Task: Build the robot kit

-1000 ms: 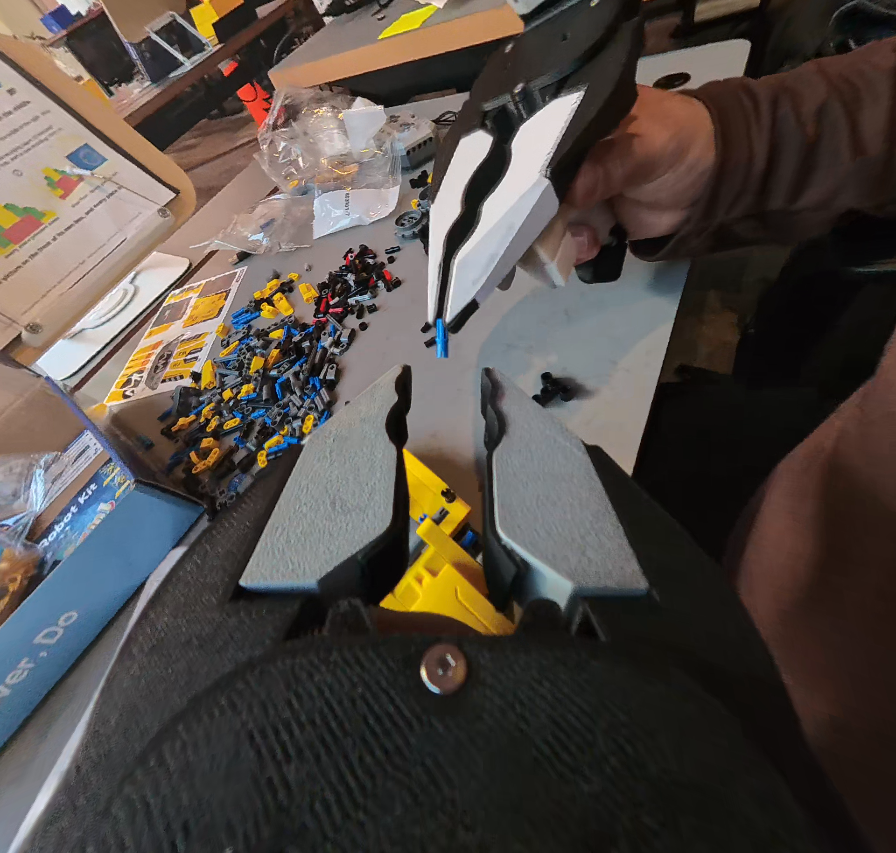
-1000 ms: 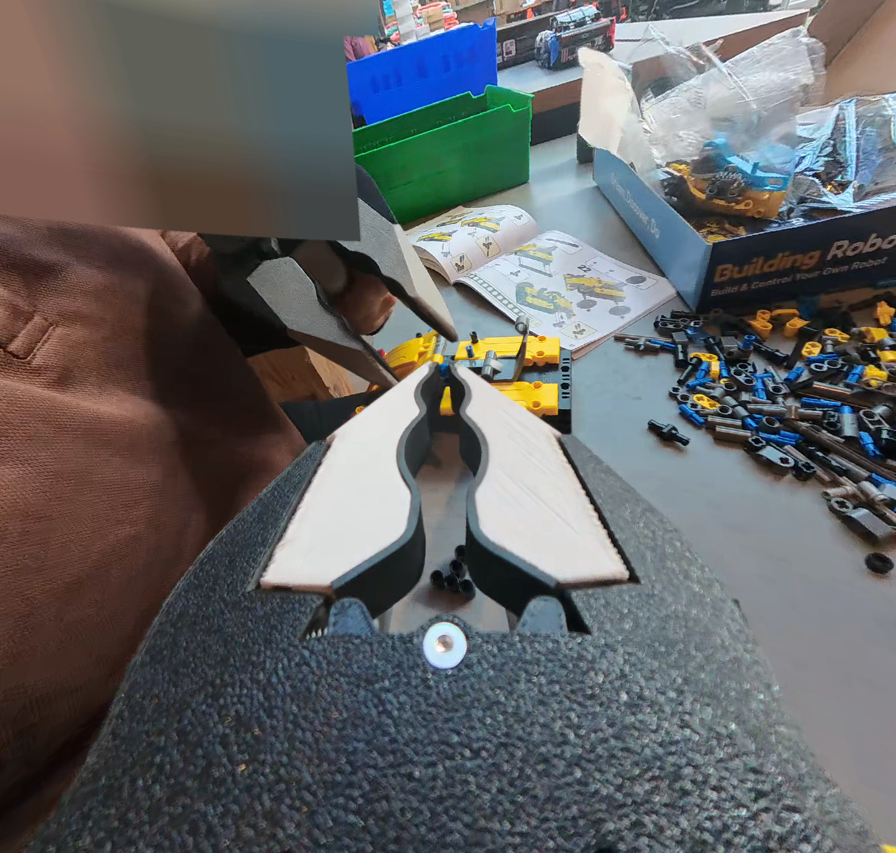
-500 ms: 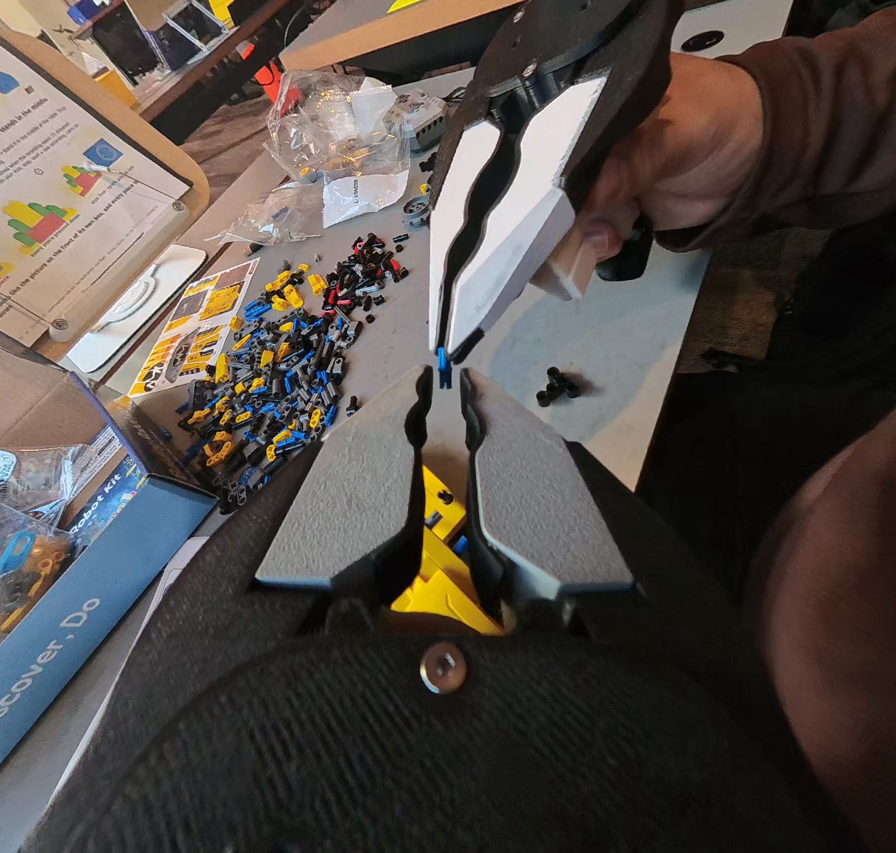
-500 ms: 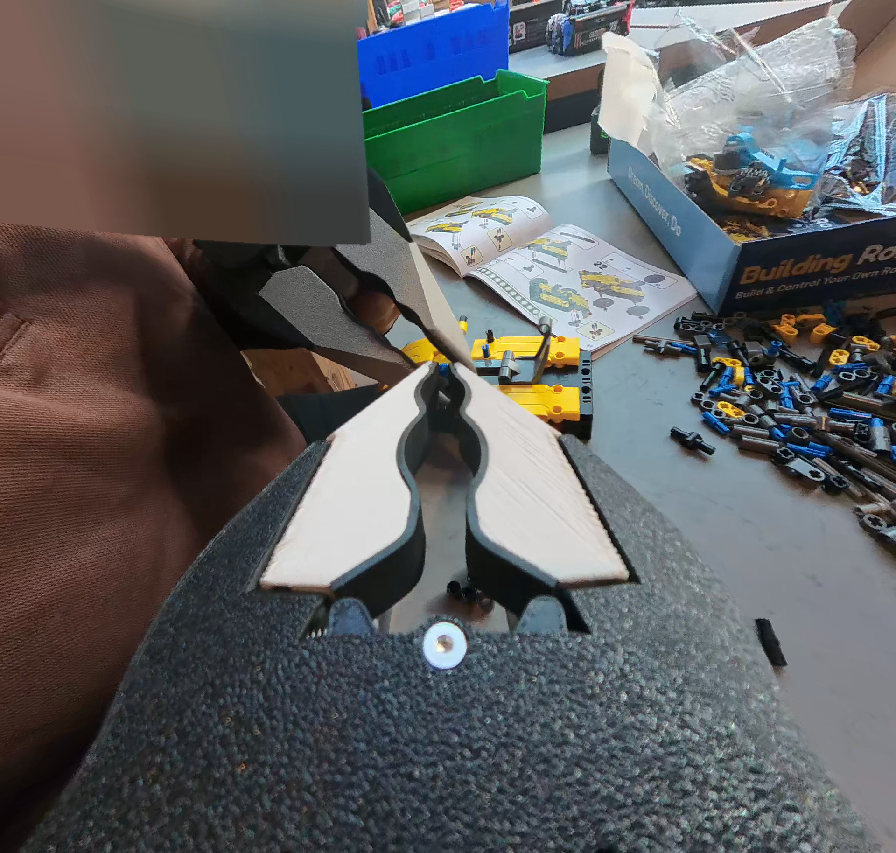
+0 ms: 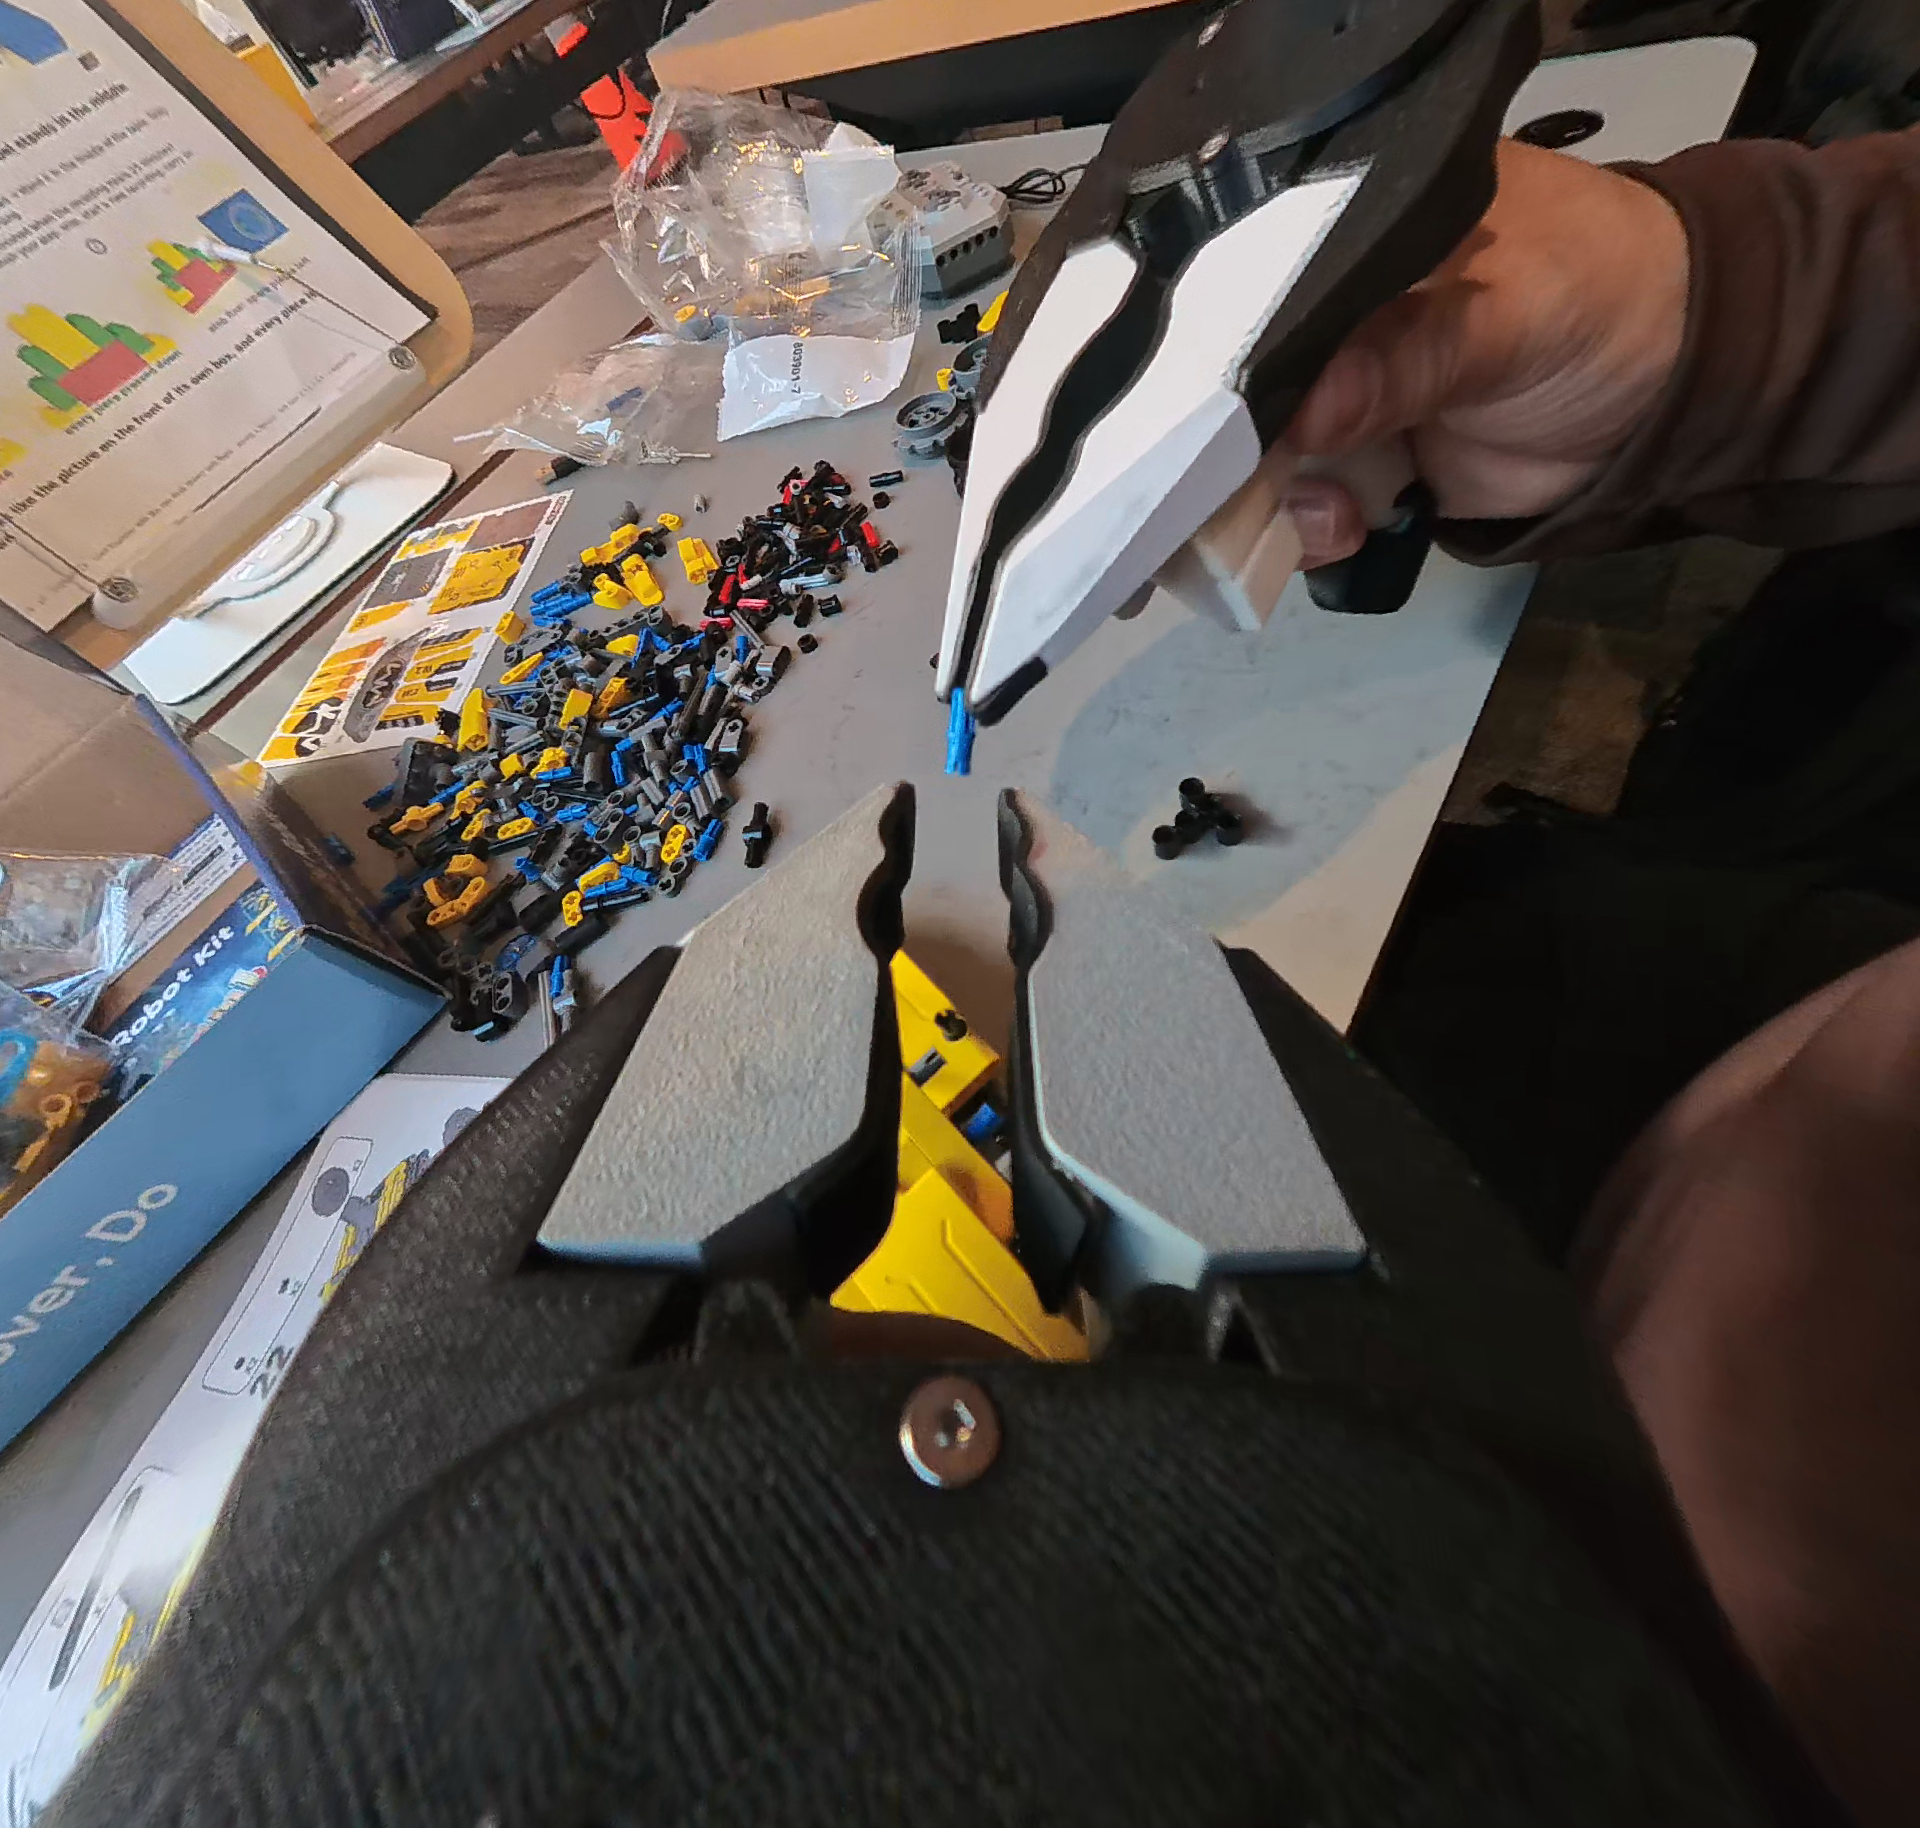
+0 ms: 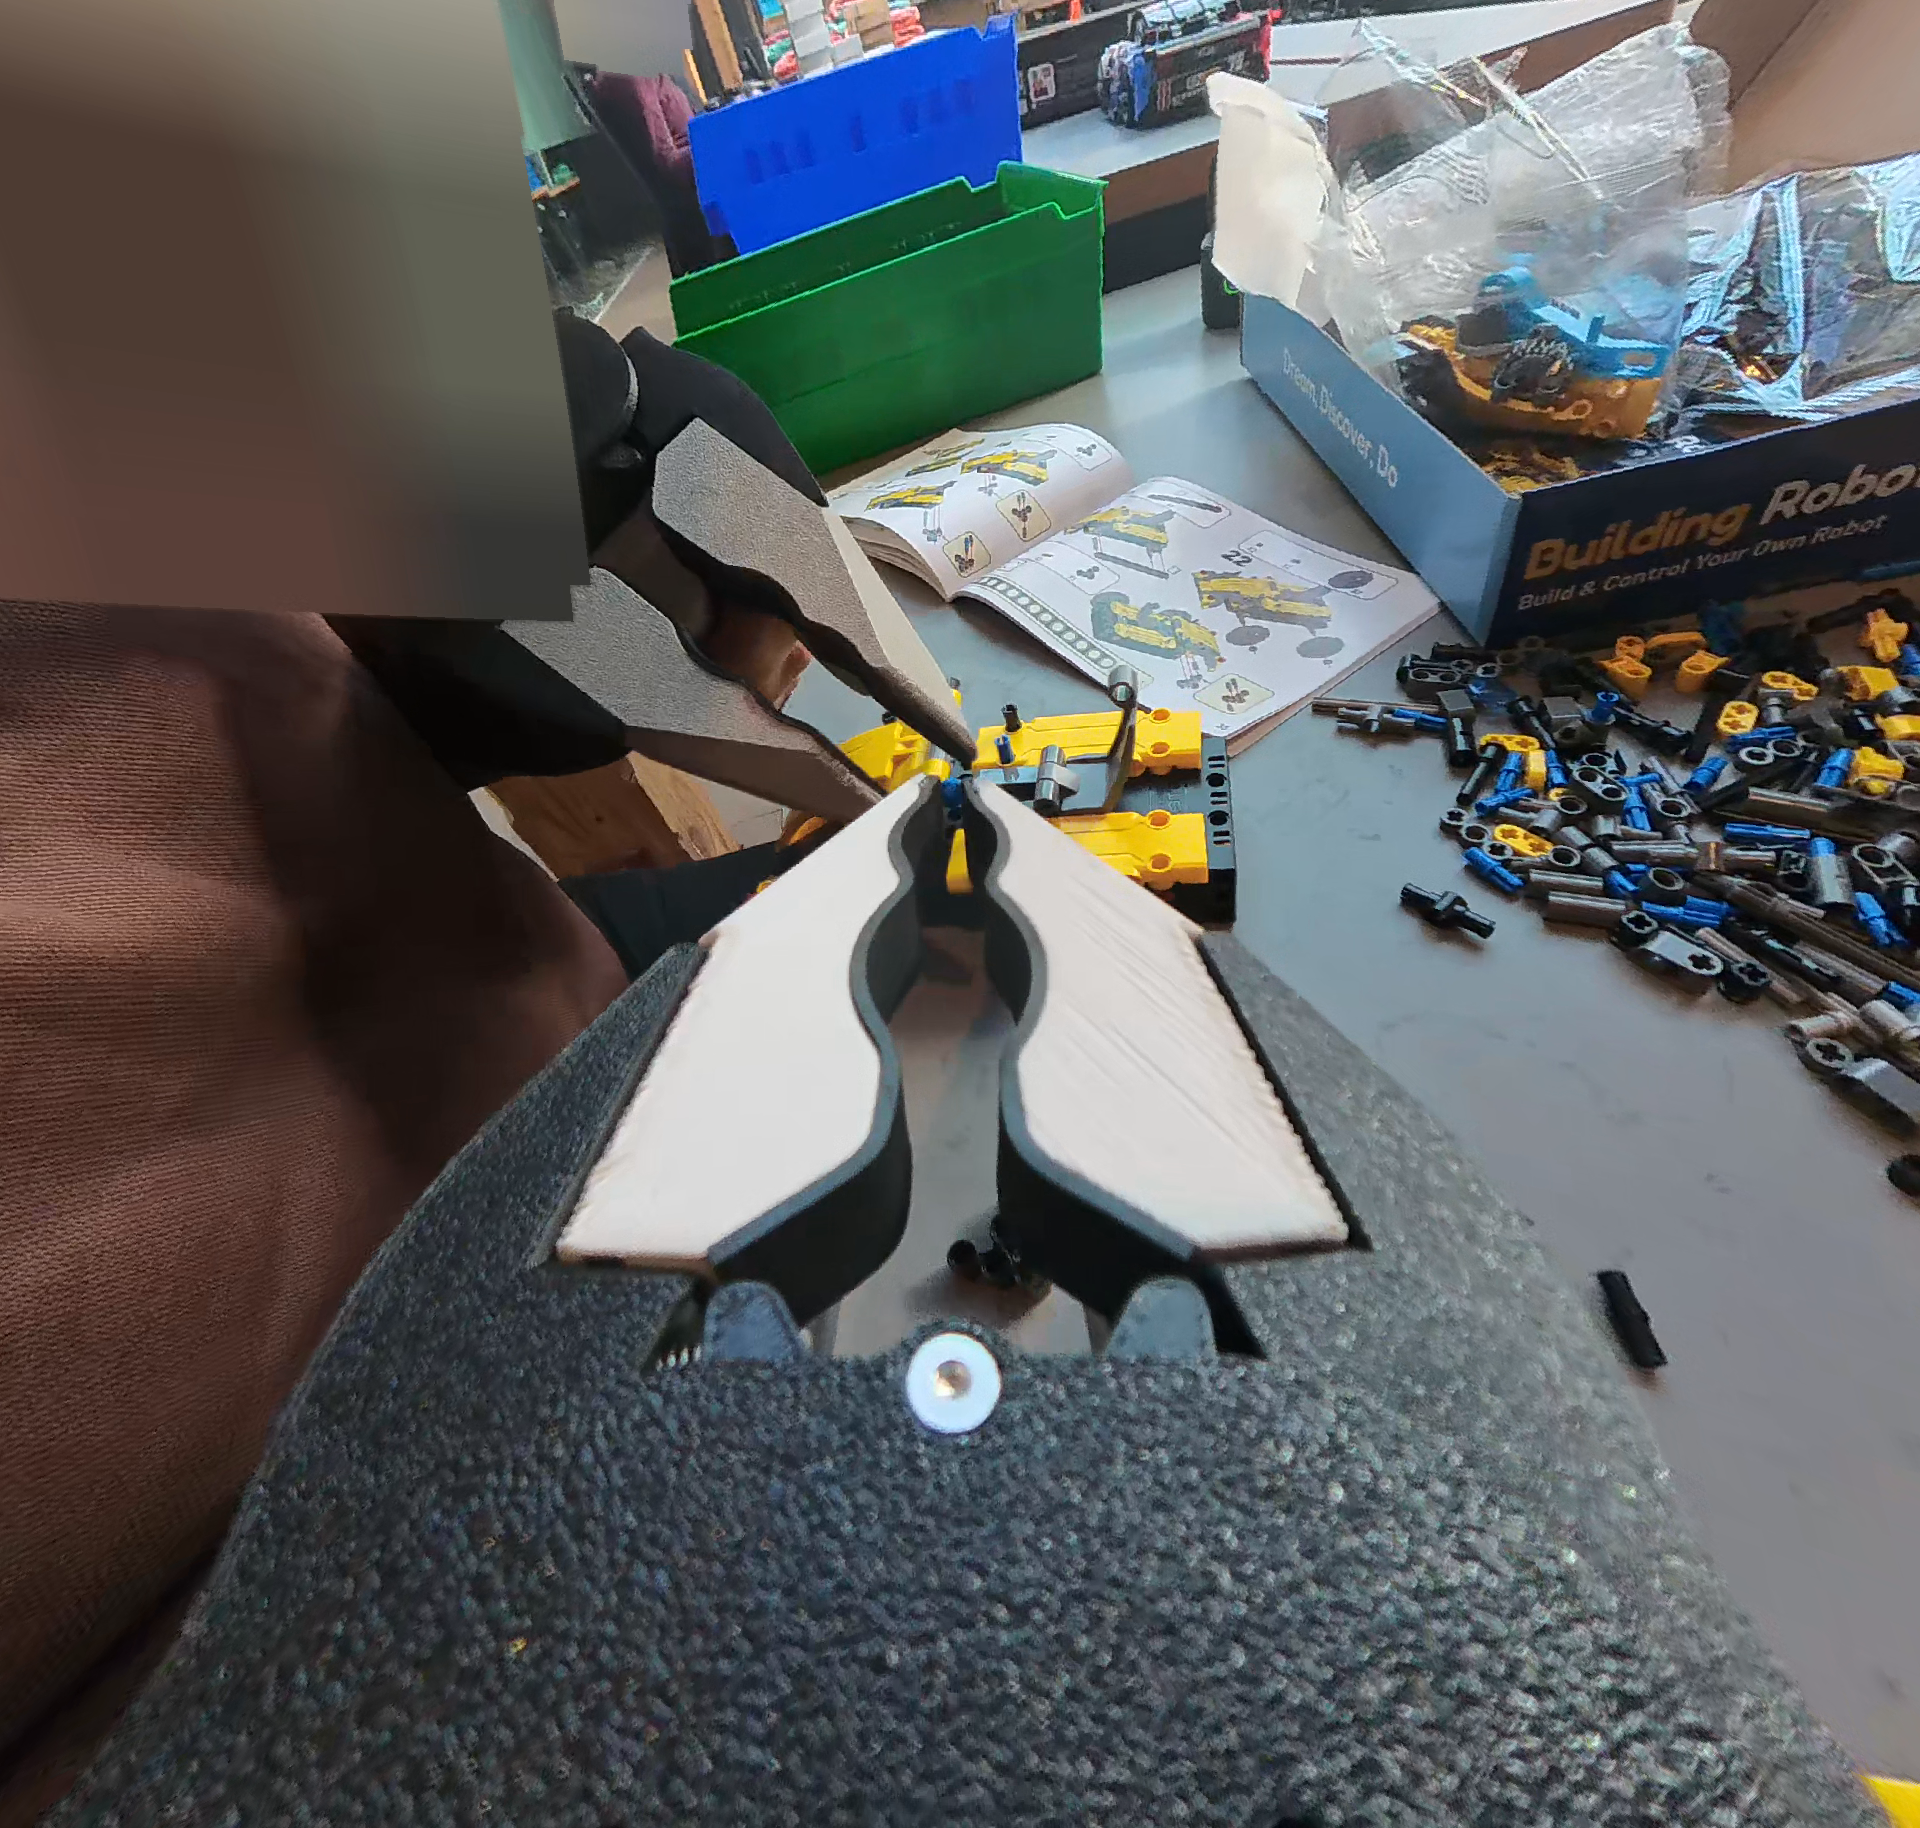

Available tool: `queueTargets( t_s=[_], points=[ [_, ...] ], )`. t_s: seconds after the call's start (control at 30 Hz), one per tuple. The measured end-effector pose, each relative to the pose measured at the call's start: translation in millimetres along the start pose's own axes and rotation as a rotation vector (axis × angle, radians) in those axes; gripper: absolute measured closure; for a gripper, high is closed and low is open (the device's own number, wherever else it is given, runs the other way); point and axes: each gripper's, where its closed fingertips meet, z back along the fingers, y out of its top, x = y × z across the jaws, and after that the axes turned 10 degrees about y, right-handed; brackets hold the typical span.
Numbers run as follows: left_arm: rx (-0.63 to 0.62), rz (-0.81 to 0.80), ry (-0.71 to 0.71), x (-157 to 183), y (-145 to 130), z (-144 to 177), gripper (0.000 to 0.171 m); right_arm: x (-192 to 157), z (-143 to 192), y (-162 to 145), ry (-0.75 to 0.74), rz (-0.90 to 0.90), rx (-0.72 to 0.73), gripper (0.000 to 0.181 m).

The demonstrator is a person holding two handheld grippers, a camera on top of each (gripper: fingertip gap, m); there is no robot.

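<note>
My left gripper (image 5: 956,807) has grey fingers (image 5: 748,1082) a narrow gap apart, closed around one end of a yellow and black assembly (image 5: 940,1134) that rests on the grey table. The right wrist view shows the left gripper (image 6: 925,750) at the left end of the assembly (image 6: 1101,739). My right gripper (image 5: 966,698), with white fingers, is shut on a small blue pin (image 5: 958,734) and holds it point-down just above the left fingertips. In its own view the right gripper (image 6: 961,791) has the blue pin (image 6: 951,796) at the assembly's near end.
A pile of loose blue, yellow and black pieces (image 5: 623,718) lies left of the grippers. There is also a blue kit box (image 6: 1558,531), an open instruction booklet (image 6: 1143,573), a green bin (image 6: 894,344), plastic bags (image 5: 758,220) and a few black pieces (image 5: 1195,828). The table edge (image 5: 1455,739) is close on the right.
My left fingers narrowed from a wide gap to a small one around the assembly. The right gripper, still holding the blue pin, came down closer to the left fingertips and the assembly.
</note>
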Motion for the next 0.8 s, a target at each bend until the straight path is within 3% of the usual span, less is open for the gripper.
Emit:
queueTargets(
  t_s=[0.8],
  points=[
    [-0.004,-0.056,-0.013,8.9,-1.0,-6.7,0.167,-4.7,-2.3,-7.0,0.007,0.029,-0.037,0.181]
  ],
)
